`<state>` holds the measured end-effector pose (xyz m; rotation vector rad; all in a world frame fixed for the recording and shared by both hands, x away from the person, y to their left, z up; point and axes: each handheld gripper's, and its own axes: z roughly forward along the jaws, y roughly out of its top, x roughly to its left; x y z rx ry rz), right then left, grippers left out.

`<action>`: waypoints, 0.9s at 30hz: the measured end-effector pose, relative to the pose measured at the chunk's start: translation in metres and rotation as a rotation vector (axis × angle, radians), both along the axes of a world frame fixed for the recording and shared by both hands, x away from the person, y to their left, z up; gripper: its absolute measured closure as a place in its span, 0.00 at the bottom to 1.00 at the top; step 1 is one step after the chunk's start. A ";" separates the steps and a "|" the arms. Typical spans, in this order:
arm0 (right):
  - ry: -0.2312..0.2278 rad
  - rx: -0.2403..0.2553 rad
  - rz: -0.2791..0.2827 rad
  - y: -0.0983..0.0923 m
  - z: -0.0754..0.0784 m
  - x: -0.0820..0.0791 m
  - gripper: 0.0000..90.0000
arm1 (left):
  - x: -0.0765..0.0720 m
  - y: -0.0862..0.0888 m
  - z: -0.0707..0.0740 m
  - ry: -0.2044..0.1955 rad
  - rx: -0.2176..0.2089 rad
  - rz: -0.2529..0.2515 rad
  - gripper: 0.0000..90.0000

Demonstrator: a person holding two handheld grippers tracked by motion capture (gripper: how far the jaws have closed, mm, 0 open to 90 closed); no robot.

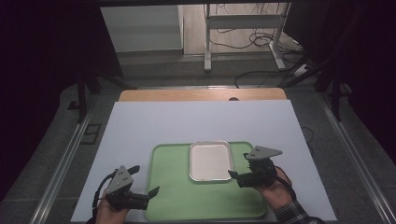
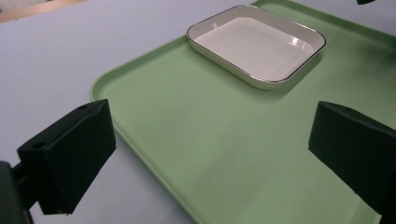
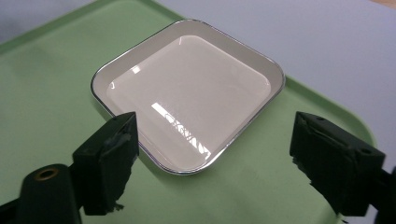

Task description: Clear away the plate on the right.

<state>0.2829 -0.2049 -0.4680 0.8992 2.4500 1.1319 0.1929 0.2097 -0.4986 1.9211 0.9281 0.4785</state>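
Right now my right gripper [image 1: 239, 176] hangs wide open and empty, just beside the white dish's [image 1: 210, 160] near right corner; my left gripper [image 1: 148, 196], equally wide, sits farther off by the green tray's [image 1: 170, 196] left edge; the dish lies up-table on that tray, seemingly slightly longer front-to-back.

left tool [image 1: 152, 195]: jaws apart; right tool [image 1: 233, 176]: jaws apart
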 end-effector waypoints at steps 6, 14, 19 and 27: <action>-0.021 -0.001 -0.008 -0.004 0.002 -0.004 0.07 | 0.000 0.000 0.000 -0.001 0.000 0.000 0.01; -0.036 0.015 -0.023 -0.018 0.006 -0.008 0.04 | 0.000 0.000 0.000 -0.001 0.001 0.001 0.01; -0.046 0.021 -0.035 -0.028 0.007 -0.011 0.03 | 0.000 0.000 0.000 -0.002 0.001 0.002 0.01; -0.071 0.012 -0.054 -0.043 0.007 -0.017 0.01 | 0.000 0.000 0.000 -0.002 0.002 0.003 0.01</action>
